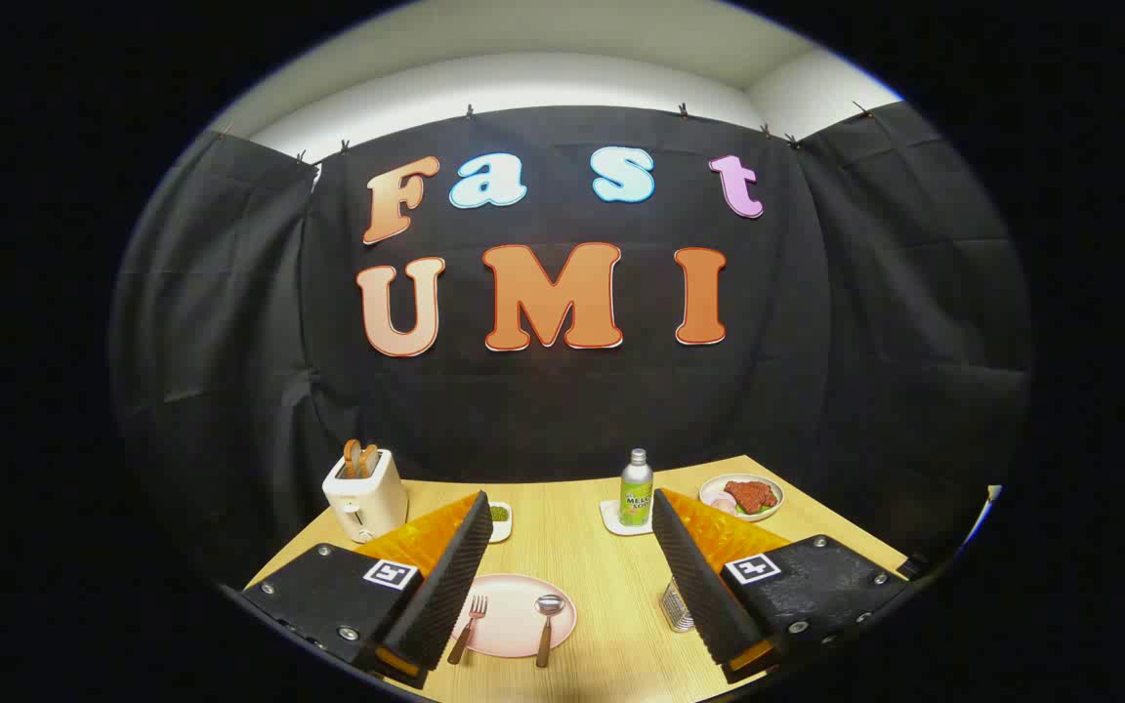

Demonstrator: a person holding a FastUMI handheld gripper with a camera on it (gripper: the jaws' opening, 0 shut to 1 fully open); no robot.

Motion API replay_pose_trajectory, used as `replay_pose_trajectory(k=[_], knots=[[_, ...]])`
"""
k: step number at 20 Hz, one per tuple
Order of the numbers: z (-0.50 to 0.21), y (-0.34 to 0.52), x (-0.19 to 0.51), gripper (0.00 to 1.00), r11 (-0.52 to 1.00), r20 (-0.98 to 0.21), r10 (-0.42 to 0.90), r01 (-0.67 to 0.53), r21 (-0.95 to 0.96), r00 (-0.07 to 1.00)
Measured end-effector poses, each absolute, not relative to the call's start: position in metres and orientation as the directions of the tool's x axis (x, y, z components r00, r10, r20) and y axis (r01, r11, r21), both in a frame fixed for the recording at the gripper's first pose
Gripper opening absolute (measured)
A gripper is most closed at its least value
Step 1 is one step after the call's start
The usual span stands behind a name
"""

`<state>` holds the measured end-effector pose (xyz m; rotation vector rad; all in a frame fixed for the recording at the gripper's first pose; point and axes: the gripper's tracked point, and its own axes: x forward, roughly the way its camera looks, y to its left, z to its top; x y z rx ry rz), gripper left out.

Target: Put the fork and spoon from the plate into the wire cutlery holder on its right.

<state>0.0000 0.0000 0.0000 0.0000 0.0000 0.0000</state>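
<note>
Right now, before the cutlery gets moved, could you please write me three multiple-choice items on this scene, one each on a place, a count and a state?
1. Where does the wire cutlery holder stand?
A. on the wooden table, beside the pink plate, close to one finger
B. on top of the toaster
C. behind the green bottle

2. How many utensils lie on the pink plate?
A. none
B. two
C. four

3. How do the jaws of the gripper stand?
A. shut on the fork
B. shut on the spoon
C. open, holding nothing

Key: 1 A, the holder sits on the table just past the plate, partly behind a finger. 2 B, a fork and a spoon rest there side by side. 3 C, the fingers stand wide apart with plate and cutlery between them.
</note>
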Motion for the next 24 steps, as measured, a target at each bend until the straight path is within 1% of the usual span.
replay_pose_trajectory(k=[13, 24], knots=[[-0.004, 0.0, 0.006, 0.98, 0.999, 0.003, -0.01, 0.01, -0.051, 1.0], [-0.045, 0.019, 0.036, 0.98, 0.995, -0.055, 0.014, -0.02, -0.099, 0.998]])
